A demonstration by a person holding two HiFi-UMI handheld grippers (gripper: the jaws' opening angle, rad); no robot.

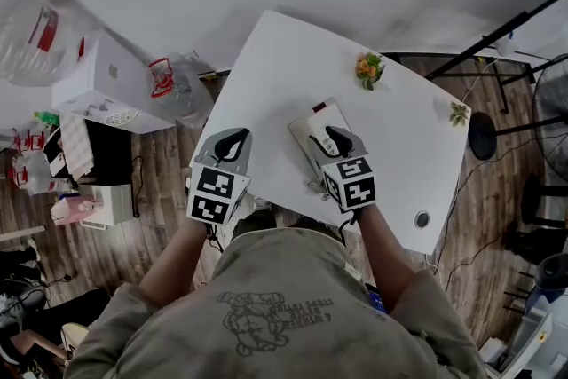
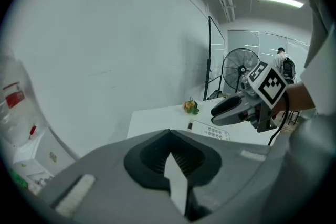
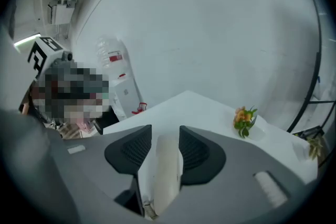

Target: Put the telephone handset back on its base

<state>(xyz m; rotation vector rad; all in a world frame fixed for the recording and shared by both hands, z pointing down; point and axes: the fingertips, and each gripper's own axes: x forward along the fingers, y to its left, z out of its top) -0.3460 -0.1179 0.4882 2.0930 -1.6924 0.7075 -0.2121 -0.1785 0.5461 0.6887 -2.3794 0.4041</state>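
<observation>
The telephone base, light grey with a keypad, sits on the white table near its front edge. My right gripper is over the base, shut on the white handset, which runs lengthwise between its two dark pads. From the head view the gripper hides most of the handset. My left gripper is at the table's left edge, level with the base and apart from it. It is shut with nothing in it, and the left gripper view shows its pads meeting at the tip.
An orange flower sprig lies at the far side of the table, a small green sprig near the right edge, and a round metal disc at the front right. A water bottle, white boxes and clutter stand left; a fan stands right.
</observation>
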